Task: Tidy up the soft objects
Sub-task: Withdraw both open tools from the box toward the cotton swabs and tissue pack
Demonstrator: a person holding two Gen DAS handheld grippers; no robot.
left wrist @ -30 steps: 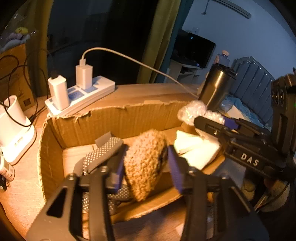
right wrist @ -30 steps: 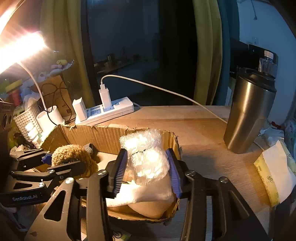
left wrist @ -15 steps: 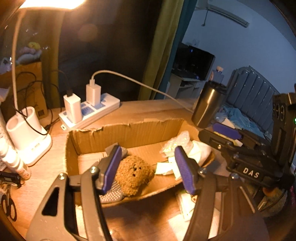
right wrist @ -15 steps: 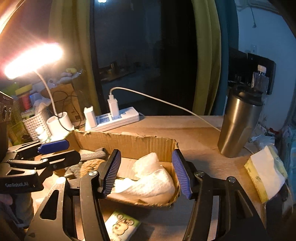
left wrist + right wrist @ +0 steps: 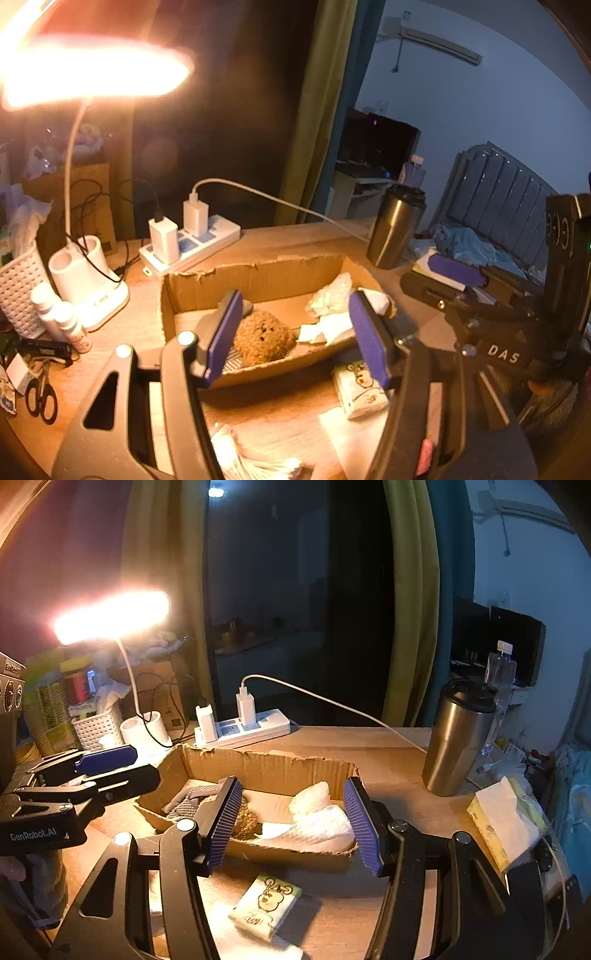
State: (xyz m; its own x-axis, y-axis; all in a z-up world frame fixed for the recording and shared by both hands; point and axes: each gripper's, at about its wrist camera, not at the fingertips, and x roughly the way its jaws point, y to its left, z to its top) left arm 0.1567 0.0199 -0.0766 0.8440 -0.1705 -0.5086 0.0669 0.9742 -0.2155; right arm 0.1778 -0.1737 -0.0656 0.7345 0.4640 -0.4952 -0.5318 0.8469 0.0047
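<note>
Both my grippers stand wide and hold nothing; left gripper (image 5: 291, 336) and right gripper (image 5: 291, 821) hang above the near edge of the cardboard box (image 5: 280, 771); the brown plush toy (image 5: 264, 339) lies inside, ahead of my left fingers; the tissue pack (image 5: 267, 904) lies on the desk below my right, nearer that hand.
</note>
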